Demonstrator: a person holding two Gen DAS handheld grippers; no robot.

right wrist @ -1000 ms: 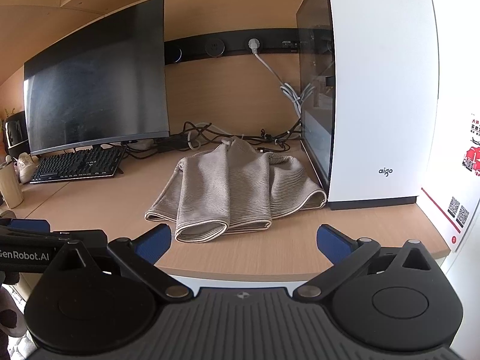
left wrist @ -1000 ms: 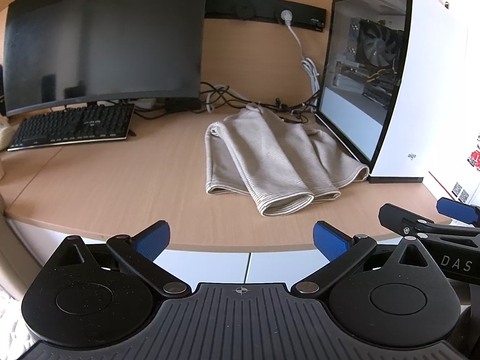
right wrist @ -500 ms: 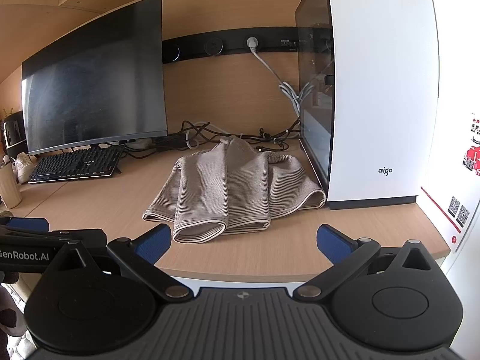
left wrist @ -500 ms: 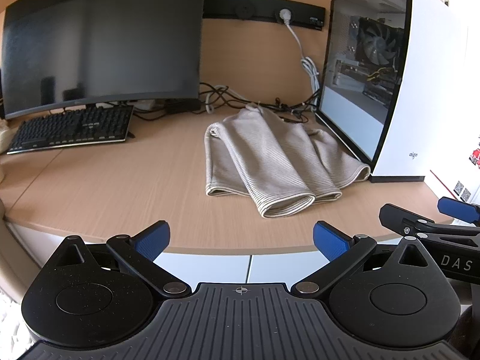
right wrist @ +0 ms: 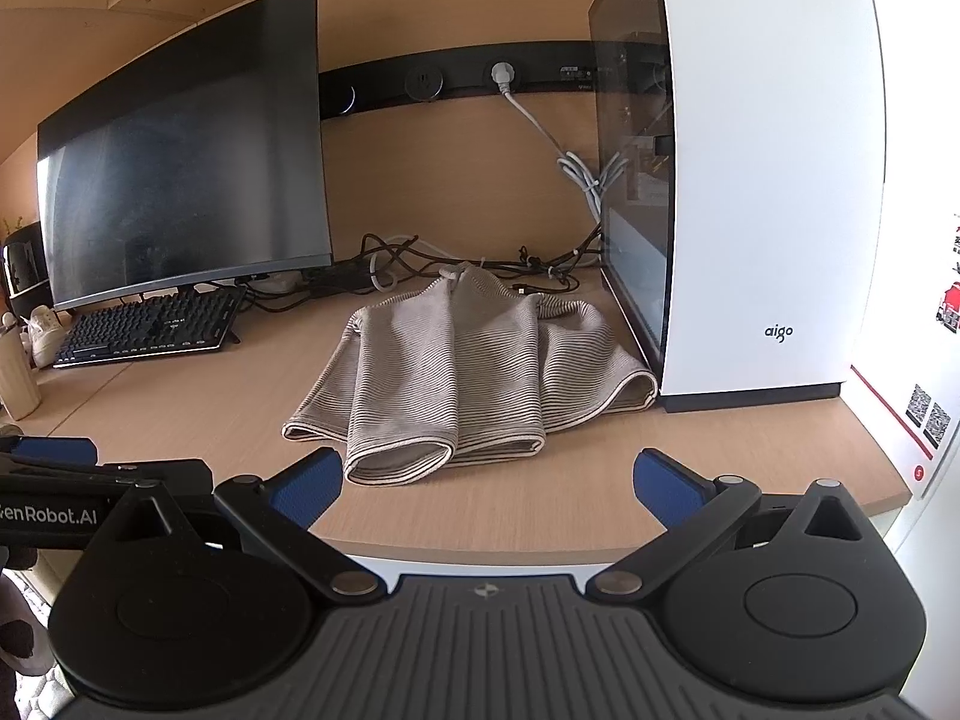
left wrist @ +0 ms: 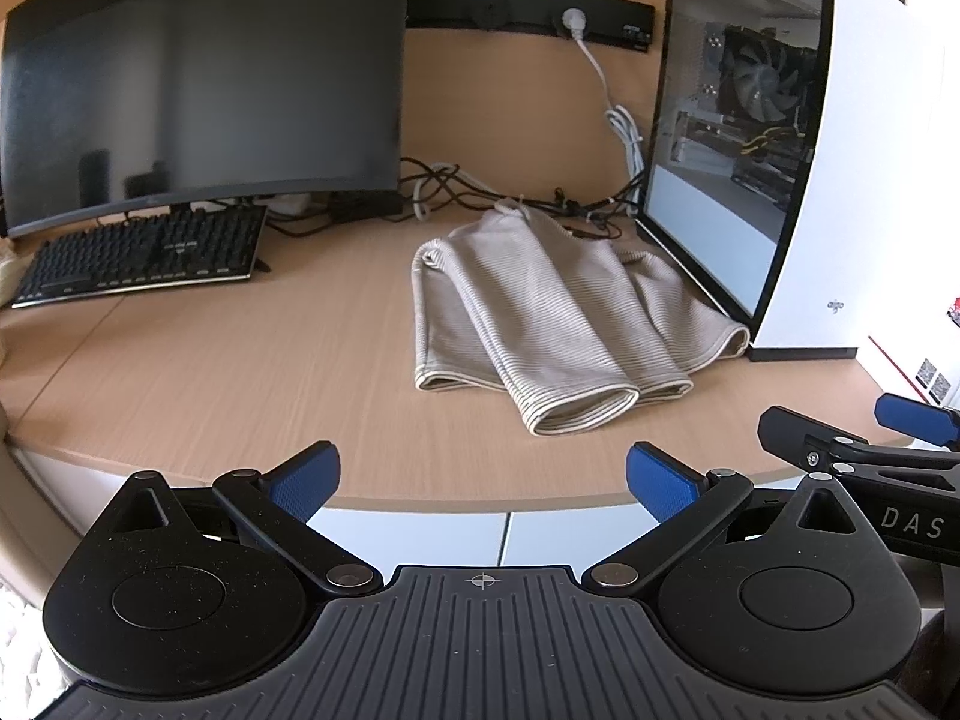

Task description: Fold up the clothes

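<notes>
A beige striped pair of shorts (left wrist: 540, 324) (right wrist: 456, 366) lies loosely bunched on the wooden desk (left wrist: 240, 372) (right wrist: 198, 402), its right side against the white computer case. My left gripper (left wrist: 477, 483) hangs open off the desk's front edge, short of the garment, nothing between its blue pads. My right gripper (right wrist: 487, 480) is open too, just in front of the garment's near hem. In the left wrist view the right gripper (left wrist: 864, 432) shows at the right edge. In the right wrist view one finger of the left gripper (right wrist: 60, 462) shows at the left.
A white glass-sided computer case (left wrist: 780, 180) (right wrist: 756, 210) stands right of the garment. A dark monitor (left wrist: 198, 90) (right wrist: 186, 180) and black keyboard (left wrist: 144, 258) (right wrist: 150, 330) sit at the left. Tangled cables (left wrist: 456, 192) lie behind the garment. A cream bottle (right wrist: 15, 372) stands at far left.
Both views have shifted very slightly; the garment has not moved and both grippers stay open.
</notes>
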